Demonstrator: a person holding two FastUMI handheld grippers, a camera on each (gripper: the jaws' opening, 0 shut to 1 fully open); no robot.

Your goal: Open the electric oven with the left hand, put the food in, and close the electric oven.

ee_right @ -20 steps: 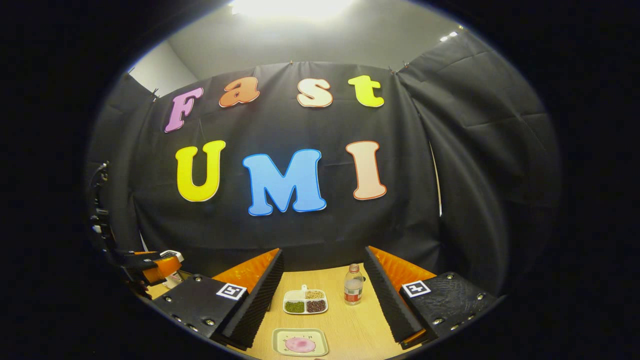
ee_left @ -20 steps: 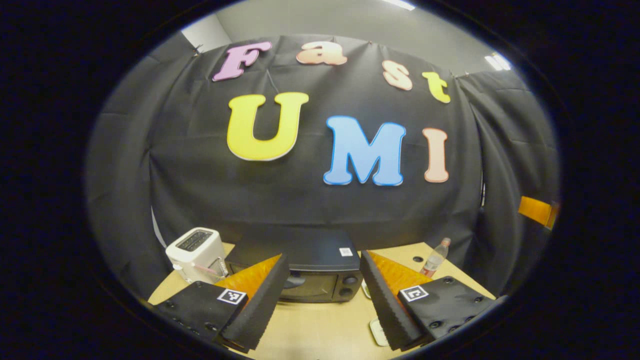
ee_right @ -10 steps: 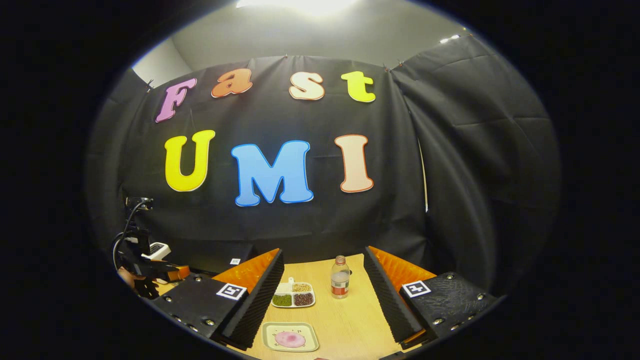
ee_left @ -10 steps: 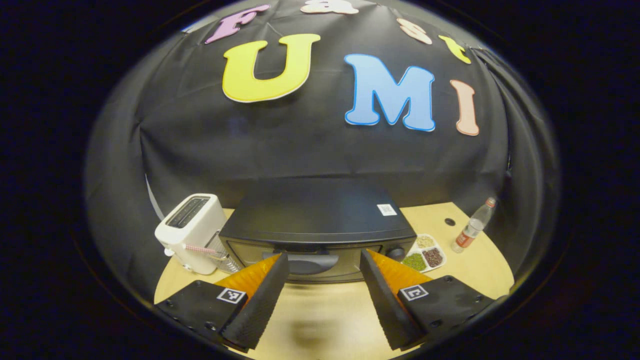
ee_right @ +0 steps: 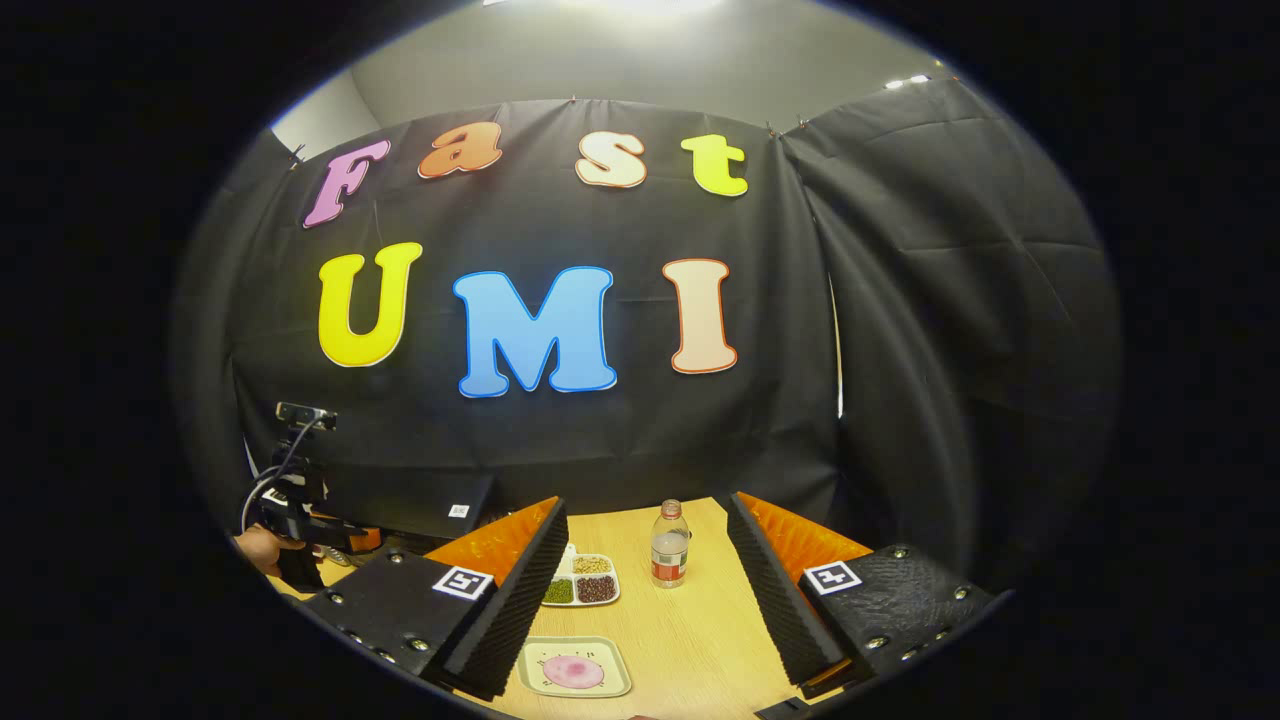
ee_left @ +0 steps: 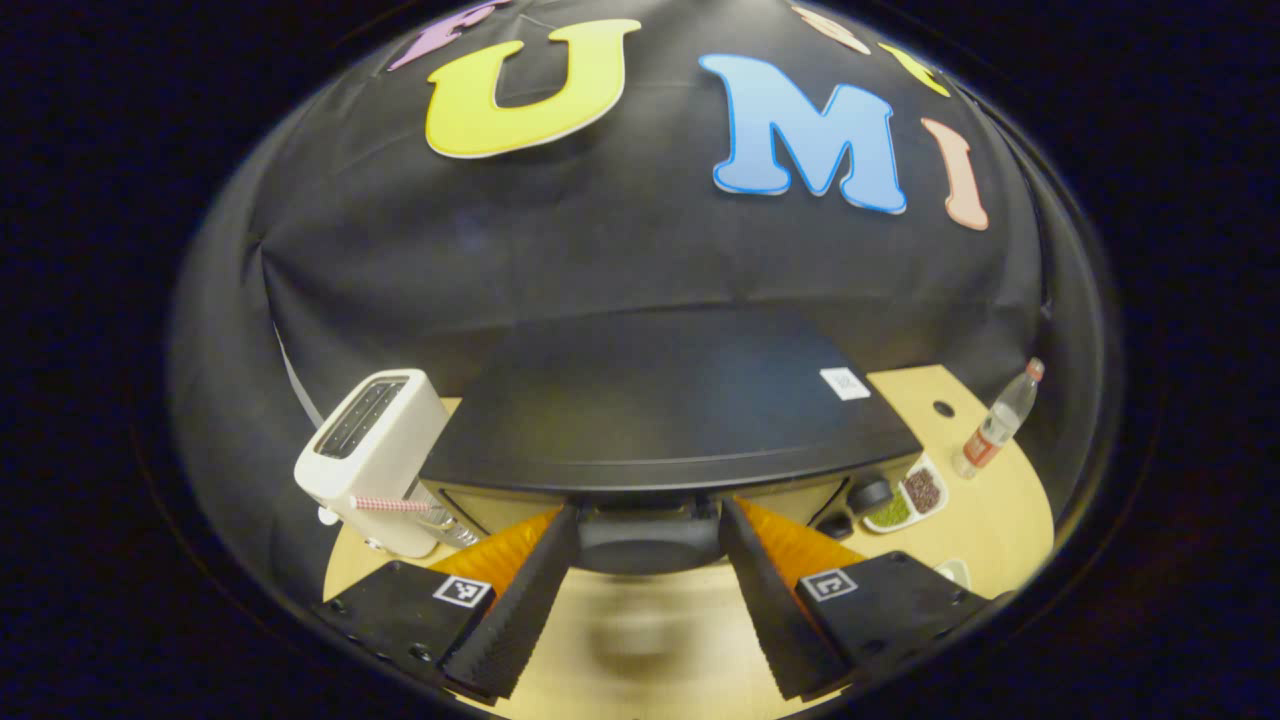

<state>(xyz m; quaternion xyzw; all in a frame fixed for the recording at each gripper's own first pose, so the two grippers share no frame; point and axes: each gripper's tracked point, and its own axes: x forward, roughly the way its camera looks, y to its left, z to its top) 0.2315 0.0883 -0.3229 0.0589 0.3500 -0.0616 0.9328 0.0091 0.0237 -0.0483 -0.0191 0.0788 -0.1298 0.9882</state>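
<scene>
- left gripper (ee_left: 648,540): fingers spread wide, nothing clamped; the oven's dark handle (ee_left: 648,542) sits between the fingertips, and contact with it cannot be told.
- oven (ee_left: 660,410): black box right ahead of the left gripper, door up, flat top with a small white sticker; two dark knobs (ee_left: 868,494) at its front right end.
- toaster (ee_left: 372,458): white, just left of the oven, a pink-and-white striped straw-like piece lying at its front.
- snack dish (ee_left: 905,500): white, compartmented, with green and dark red fillings, just right of the oven's knobs.
- bottle (ee_left: 993,425): clear, red label, upright near the table's far right edge, well apart from the oven.
- table (ee_left: 1000,510): light wood, carrying all of the above.
- right gripper (ee_right: 648,590): fingers wide apart, empty, hovering over the table.
- plate (ee_right: 574,668): pale, square, with a round pink food (ee_right: 572,671) on it, low between the right gripper's fingers, nearer the left one.
- in the right gripper view, the snack dish (ee_right: 578,586) lies beyond the plate, the bottle (ee_right: 669,546) stands just right of it, and the left gripper shows far left, held by a hand (ee_right: 262,548) at the oven's front.
</scene>
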